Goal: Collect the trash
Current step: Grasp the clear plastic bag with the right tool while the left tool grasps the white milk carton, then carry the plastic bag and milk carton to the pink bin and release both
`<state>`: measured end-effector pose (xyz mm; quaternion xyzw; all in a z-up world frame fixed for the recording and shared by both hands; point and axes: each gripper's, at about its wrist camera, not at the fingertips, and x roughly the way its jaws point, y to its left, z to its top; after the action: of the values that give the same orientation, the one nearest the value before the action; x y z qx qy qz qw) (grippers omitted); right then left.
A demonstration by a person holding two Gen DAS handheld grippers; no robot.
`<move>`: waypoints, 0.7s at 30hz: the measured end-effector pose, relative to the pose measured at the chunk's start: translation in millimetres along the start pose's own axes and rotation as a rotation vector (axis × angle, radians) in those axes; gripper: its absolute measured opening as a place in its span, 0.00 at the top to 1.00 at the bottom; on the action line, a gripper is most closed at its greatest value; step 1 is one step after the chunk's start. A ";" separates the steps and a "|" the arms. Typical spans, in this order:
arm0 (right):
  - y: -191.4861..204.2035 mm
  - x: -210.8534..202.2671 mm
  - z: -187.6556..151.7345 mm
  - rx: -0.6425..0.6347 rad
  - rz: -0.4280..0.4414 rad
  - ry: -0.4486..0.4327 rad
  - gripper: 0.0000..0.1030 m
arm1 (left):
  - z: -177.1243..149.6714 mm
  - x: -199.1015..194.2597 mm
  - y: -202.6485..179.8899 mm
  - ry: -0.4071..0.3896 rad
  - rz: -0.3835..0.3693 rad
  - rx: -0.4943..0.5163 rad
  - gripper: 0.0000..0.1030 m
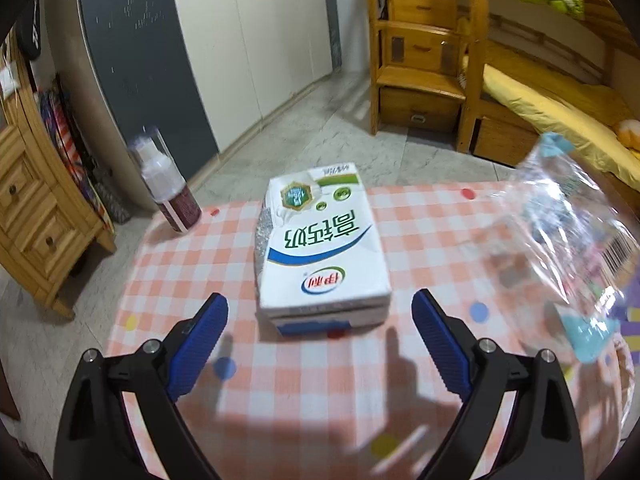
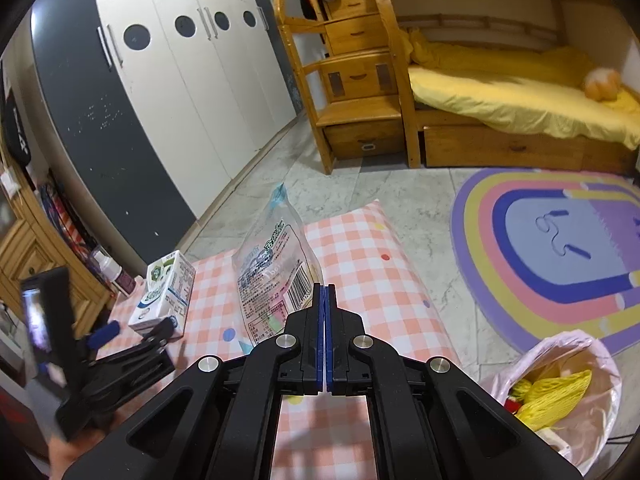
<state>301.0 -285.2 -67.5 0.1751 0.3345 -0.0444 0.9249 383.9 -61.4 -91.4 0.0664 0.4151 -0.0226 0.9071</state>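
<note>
Two tools: left tool (image 1: pixel 320 340) wide open near milk carton (image 1: pixel 320 248), right tool (image 2: pixel 324 300) clamped on clear wrapper (image 2: pixel 276 268), bin bag (image 2: pixel 560 392) only in right view

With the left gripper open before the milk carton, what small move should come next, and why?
Probably ease the left gripper forward and down until its fingers flank the milk carton, then close. Its jaws stand wide and empty, just short of the carton's near end on the checked tablecloth. The right gripper is already shut on the clear plastic bag.
</note>
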 end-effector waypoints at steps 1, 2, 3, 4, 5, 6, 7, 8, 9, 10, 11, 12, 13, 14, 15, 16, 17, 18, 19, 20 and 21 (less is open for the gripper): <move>-2.3 -0.2 -0.4 0.010 0.008 0.003 1.00 | 1.0 3.4 1.6 0.006 -0.001 -0.010 0.12; -3.2 -0.8 -0.9 0.014 0.011 0.005 1.00 | 1.7 7.0 2.6 0.014 -0.005 -0.016 0.12; -4.5 -1.9 -1.1 0.018 0.013 0.006 1.00 | 1.5 9.4 3.2 0.019 -0.011 -0.016 0.18; -6.3 -3.6 -1.7 0.024 0.019 0.007 1.00 | 0.4 10.6 3.5 0.018 -0.020 -0.011 0.30; -7.8 -5.0 -2.4 0.027 0.025 0.010 1.00 | -0.9 9.3 3.1 0.013 -0.027 0.001 0.31; -8.1 -6.8 -3.5 0.027 0.030 0.012 1.00 | -2.3 6.3 2.4 0.000 -0.032 0.016 0.31; -8.5 -10.4 -5.6 0.023 0.030 0.010 1.00 | -5.5 0.5 1.4 -0.018 -0.035 0.039 0.32; -8.1 -13.7 -7.3 0.020 0.029 0.008 1.00 | -7.5 -5.6 0.8 -0.032 -0.037 0.055 0.32; -9.0 -19.2 -10.2 0.018 0.031 0.005 1.00 | -11.0 -13.5 0.3 -0.045 -0.040 0.066 0.32; -10.1 -22.8 -11.0 0.021 0.033 0.002 1.00 | -15.4 -24.5 0.4 -0.057 -0.048 0.072 0.32; -11.3 -26.6 -12.2 0.023 0.035 -0.001 1.00 | -19.5 -35.1 0.3 -0.067 -0.057 0.072 0.32; -11.8 -31.0 -13.4 0.025 0.037 -0.005 1.00 | -23.5 -45.9 0.3 -0.078 -0.070 0.071 0.32; -12.7 -36.3 -15.4 0.027 0.038 -0.010 1.00 | -28.4 -59.2 0.3 -0.090 -0.084 0.072 0.32; -13.4 -41.5 -17.9 0.029 0.039 -0.015 1.00 | -33.0 -71.3 -0.6 -0.101 -0.093 0.074 0.32; -13.3 -45.0 -19.6 0.028 0.041 -0.017 1.00 | -39.0 -83.2 -1.6 -0.115 -0.100 0.075 0.32; -13.3 -50.6 -23.1 0.025 0.043 -0.019 1.00 | -46.4 -95.6 -2.6 -0.128 -0.113 0.076 0.32; -12.6 -55.9 -26.2 0.020 0.044 -0.022 1.00 | -54.6 -106.4 -4.2 -0.136 -0.127 0.078 0.32; -12.8 -60.6 -29.0 0.016 0.046 -0.025 1.00 | -61.9 -114.2 -7.7 -0.141 -0.136 0.081 0.32; -12.7 -67.5 -34.0 0.010 0.049 -0.029 1.00 | -71.0 -123.1 -10.4 -0.147 -0.143 0.086 0.32; -13.2 -73.7 -38.4 0.005 0.050 -0.034 1.00 | -80.3 -130.9 -13.3 -0.151 -0.147 0.095 0.32; -14.4 -78.7 -41.9 0.002 0.050 -0.038 1.00 | -89.4 -138.2 -14.7 -0.159 -0.151 0.102 0.32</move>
<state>212.1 -286.6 -51.8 0.1833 0.3125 -0.0250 0.9317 225.0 -65.4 -46.2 0.0791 0.3439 -0.1173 0.9283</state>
